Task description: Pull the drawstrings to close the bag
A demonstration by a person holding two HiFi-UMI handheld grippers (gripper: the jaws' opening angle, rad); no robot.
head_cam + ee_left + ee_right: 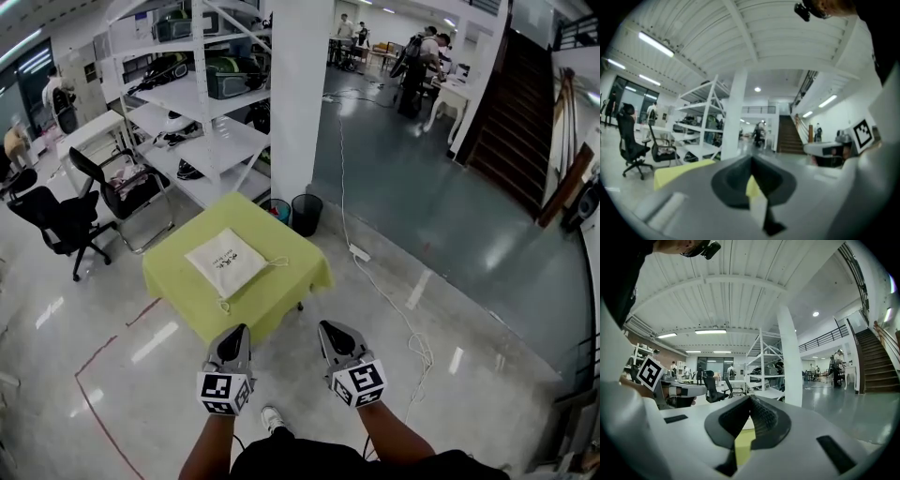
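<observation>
Lying flat on the lime-green table [178, 281] in the head view is the white drawstring bag [228, 262], set cornerwise, its cords [278, 263] looped out at two corners. The left gripper [241, 329] and right gripper [324, 326] are held side by side by the table's near corner, well apart from the bag. A white pillar [300, 94] and white shelving [211, 141] stand behind the table.

In the left gripper view the jaws are pressed together with nothing between them. A strip of the green table shows beyond them, and a black office chair [630, 145] stands at the left.

In the right gripper view the jaws likewise meet tip to tip, empty, with a sliver of the green table showing below them
</observation>
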